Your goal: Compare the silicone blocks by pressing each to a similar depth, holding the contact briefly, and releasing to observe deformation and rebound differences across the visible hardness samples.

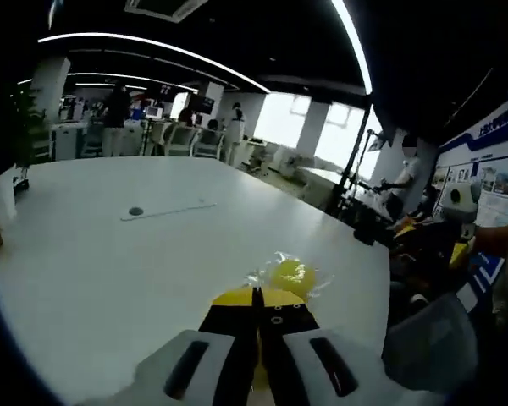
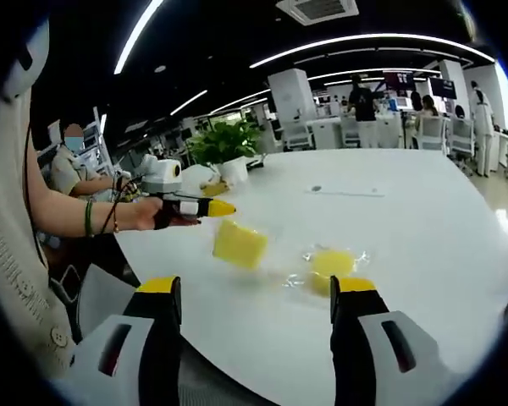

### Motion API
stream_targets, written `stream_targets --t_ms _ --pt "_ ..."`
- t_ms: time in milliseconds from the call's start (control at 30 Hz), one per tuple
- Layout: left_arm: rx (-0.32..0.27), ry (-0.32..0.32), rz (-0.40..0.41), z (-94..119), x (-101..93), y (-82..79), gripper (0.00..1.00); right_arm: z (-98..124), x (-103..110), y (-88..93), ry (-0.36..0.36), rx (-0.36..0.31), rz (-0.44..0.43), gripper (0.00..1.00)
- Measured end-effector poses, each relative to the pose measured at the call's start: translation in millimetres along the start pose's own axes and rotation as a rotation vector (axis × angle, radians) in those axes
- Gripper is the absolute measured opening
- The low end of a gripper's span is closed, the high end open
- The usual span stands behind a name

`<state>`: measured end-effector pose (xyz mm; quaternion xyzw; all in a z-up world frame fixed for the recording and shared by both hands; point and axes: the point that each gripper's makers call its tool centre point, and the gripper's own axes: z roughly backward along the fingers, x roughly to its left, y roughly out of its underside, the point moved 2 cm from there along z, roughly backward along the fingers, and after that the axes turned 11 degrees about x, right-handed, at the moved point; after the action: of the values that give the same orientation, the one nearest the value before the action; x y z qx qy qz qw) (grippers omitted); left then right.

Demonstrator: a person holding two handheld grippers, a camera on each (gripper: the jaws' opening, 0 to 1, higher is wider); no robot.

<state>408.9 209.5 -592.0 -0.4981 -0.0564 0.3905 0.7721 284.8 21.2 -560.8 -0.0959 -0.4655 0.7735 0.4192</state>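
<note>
In the right gripper view, the right gripper [image 2: 256, 298] is standing with jaws wide apart at bottom centre, grasping nothing. A yellow block [image 2: 240, 244] and a wrapped block [image 2: 332, 264] are lying on the table [image 2: 423, 228] mid-frame. The left gripper [image 2: 210, 207], clenched, is hovering at centre left.

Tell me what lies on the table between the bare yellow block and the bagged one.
In the right gripper view, only bare white table separates the yellow silicone block from the bagged yellow block; they lie apart, not touching.
</note>
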Motion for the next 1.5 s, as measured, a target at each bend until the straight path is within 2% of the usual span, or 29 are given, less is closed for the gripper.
stream_targets --t_ms 200,333,467,700,833,867,933,1033,1100,1233,1333,1433,1500 --pt "0.013 -0.023 -0.068 12.7 -16.5 -7.4 0.0 11.4 5.7 -10.7 -0.012 -0.02 0.069 0.67" --pt "0.011 -0.035 -0.113 25.0 -23.6 -20.3 0.0 17.7 5.2 -17.1 -0.033 0.002 0.118 0.63" --pt "-0.003 -0.015 -0.115 36.8 -36.5 -34.3 0.0 22.9 4.7 -26.5 -0.059 0.003 0.166 0.68" --pt "-0.027 -0.008 -0.179 52.3 -54.2 -58.7 0.0 26.2 4.4 -44.3 -0.107 0.049 0.279 0.71" --pt "-0.031 0.01 -0.214 59.2 -63.6 -74.0 0.0 26.5 5.8 -65.3 -0.148 0.067 0.358 0.72" --pt "-0.032 0.027 -0.223 60.7 -68.7 -78.8 0.0 27.3 10.6 -75.3 -0.192 0.061 0.367 0.72" --pt "-0.033 0.041 -0.252 62.4 -74.8 -85.6 0.0 28.4 14.5 -90.7 -0.233 0.075 0.415 0.73" --pt "-0.015 0.058 -0.343 63.2 -84.0 -94.3 0.0 26.0 17.4 -107.3 -0.257 0.109 0.502 0.72" --pt "0.009 0.073 -0.383 62.3 -89.8 -96.2 0.0 20.3 18.3 -118.4 -0.261 0.144 0.584 0.71" --pt "0.022 0.097 -0.422 59.9 -97.4 -100.6 0.0 1.5 25.3 -133.7 -0.311 0.197 0.68 0.71" --pt "0.029 0.112 -0.443 57.8 -102.2 -102.9 0.0 -18.2 24.6 -135.0 -0.323 0.259 0.745 0.71" --pt "0.038 0.125 -0.461 54.8 -106.0 -103.6 0.0 -41.0 29.0 -129.5 -0.365 0.325 0.793 0.7" --pt "0.038 0.131 -0.468 52.8 -108.0 -104.1 0.0 -51.0 32.1 -128.2 -0.379 0.336 0.805 0.7"
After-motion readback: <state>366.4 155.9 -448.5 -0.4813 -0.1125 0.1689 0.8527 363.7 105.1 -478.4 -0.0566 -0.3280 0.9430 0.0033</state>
